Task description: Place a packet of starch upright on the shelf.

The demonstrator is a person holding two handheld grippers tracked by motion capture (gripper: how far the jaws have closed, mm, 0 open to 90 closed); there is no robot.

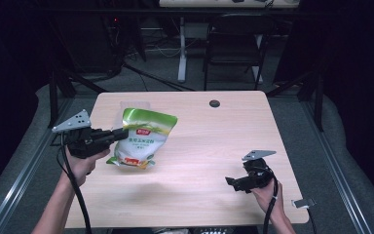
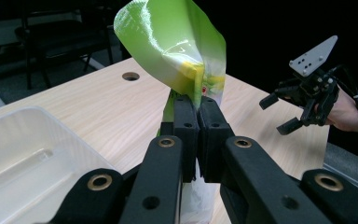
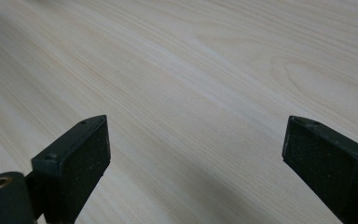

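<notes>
A pale wooden table (image 1: 199, 146) with a round cable hole (image 1: 215, 103) stood on grey carpet (image 1: 156, 73) in a dark room, a black folding chair (image 1: 233, 46) and a white desk leg (image 1: 181, 48) behind it.

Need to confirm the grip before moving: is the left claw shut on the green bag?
Shut: the left claw pinches the green bag at its edge, jaws pressed together.

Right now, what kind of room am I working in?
Probably a lab or recording workspace: a bare wooden table under dark surroundings, a folding chair and floor cables behind it.
</notes>
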